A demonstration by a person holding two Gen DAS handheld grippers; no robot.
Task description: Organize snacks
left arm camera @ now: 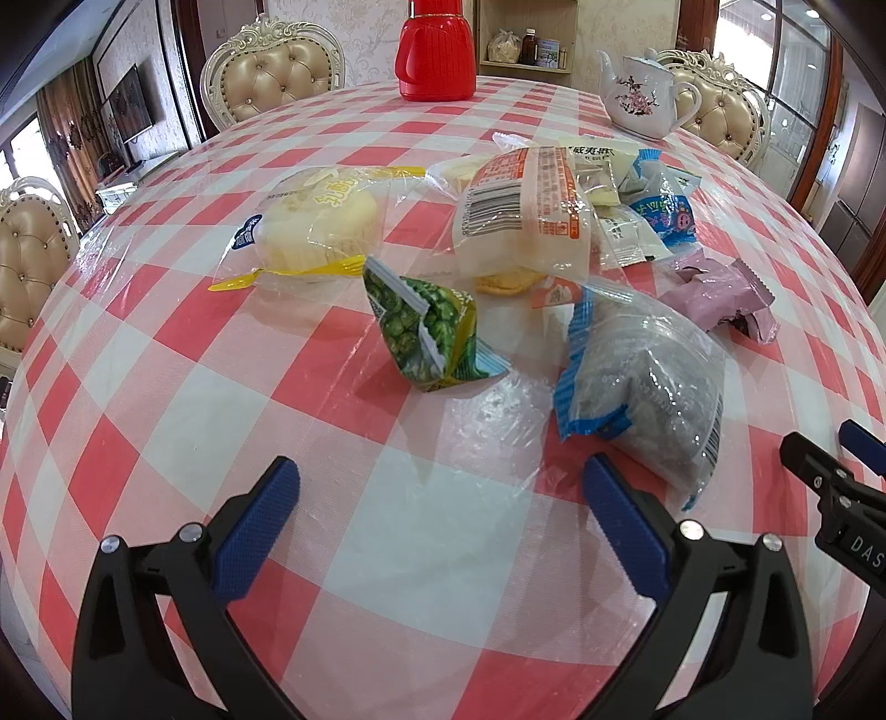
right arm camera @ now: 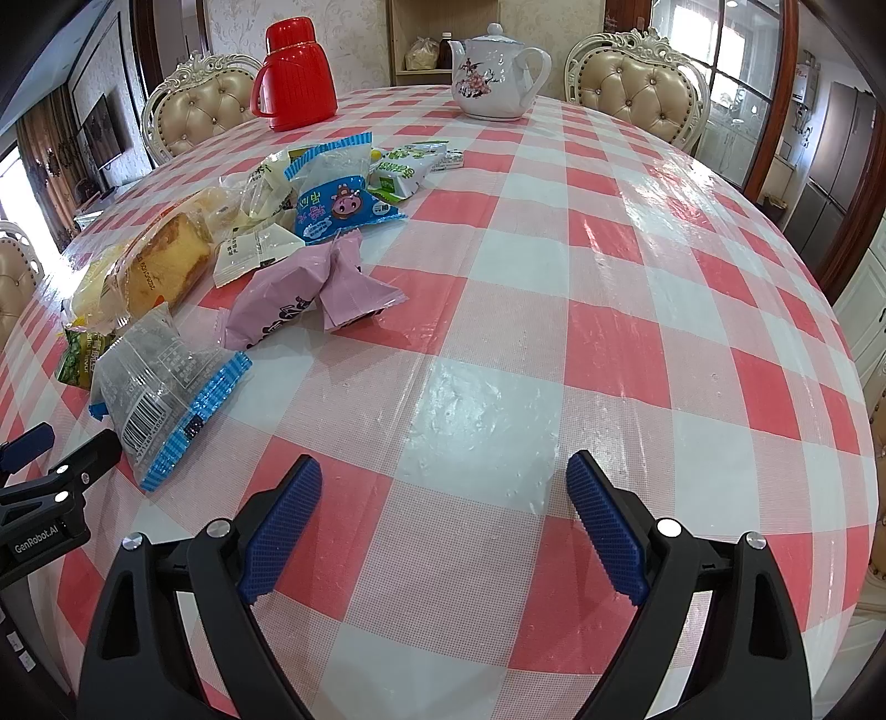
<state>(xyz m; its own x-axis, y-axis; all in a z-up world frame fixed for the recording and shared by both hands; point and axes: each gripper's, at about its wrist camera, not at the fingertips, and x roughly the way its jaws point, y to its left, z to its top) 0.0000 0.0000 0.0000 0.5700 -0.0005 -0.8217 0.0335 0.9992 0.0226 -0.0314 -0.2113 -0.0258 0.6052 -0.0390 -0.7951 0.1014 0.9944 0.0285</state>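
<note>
A heap of wrapped snacks lies on the red-and-white checked table (left arm camera: 387,526). In the left wrist view a green pea packet (left arm camera: 429,332) sits ahead of my open left gripper (left arm camera: 440,476), a grey packet with blue edges (left arm camera: 645,382) ahead to its right. Farther back lie a round cake in clear wrap (left arm camera: 318,221), a cake with an orange label (left arm camera: 526,210) and purple packets (left arm camera: 720,293). My right gripper (right arm camera: 443,471) stands open over bare cloth, right of the grey packet (right arm camera: 160,382), the purple packets (right arm camera: 310,293), a blue cartoon packet (right arm camera: 338,199) and a sponge cake (right arm camera: 166,266).
A red thermos (left arm camera: 436,52) (right arm camera: 296,75) and a white flowered teapot (left arm camera: 642,94) (right arm camera: 490,75) stand at the far side of the table. Padded cream chairs (right arm camera: 637,83) ring it. The right half of the cloth (right arm camera: 637,304) carries nothing.
</note>
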